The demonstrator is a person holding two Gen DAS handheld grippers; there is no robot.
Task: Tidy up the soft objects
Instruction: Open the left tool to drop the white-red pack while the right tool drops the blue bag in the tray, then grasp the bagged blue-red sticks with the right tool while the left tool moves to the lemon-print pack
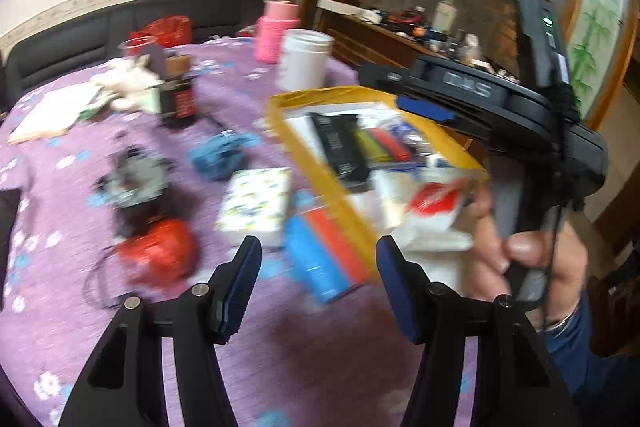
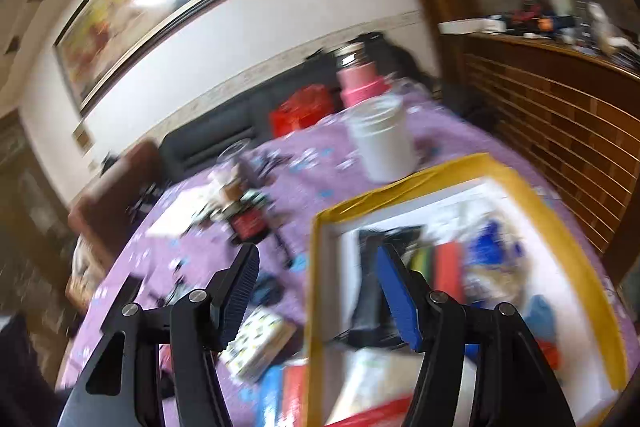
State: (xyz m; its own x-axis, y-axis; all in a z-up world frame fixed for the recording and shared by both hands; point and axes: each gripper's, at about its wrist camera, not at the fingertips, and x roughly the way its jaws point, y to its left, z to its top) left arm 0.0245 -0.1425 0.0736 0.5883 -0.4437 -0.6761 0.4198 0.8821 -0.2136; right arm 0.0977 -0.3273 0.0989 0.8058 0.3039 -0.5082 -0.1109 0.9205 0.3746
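Note:
My left gripper (image 1: pixel 318 259) is open and empty above the purple tablecloth (image 1: pixel 280 359). Ahead of it lie a white patterned tissue pack (image 1: pixel 256 205), a blue-and-orange pack (image 1: pixel 324 259), a red soft bundle (image 1: pixel 160 253), a grey one (image 1: pixel 136 181) and a blue one (image 1: pixel 220 155). A yellow-rimmed box (image 1: pixel 316 167) holds several items. My right gripper (image 2: pixel 318 265) is open and empty over the box's left rim (image 2: pixel 314 291); the left wrist view shows it held over the box (image 1: pixel 424 109). Both views are blurred.
A white jar (image 1: pixel 304 61), a pink bottle (image 1: pixel 276 31), a dark red-labelled jar (image 1: pixel 180 99), white cloth (image 1: pixel 128 83) and paper (image 1: pixel 56 111) sit at the table's back. A dark sofa (image 1: pixel 80 43) stands behind; a wooden cabinet (image 2: pixel 552 131) at the right.

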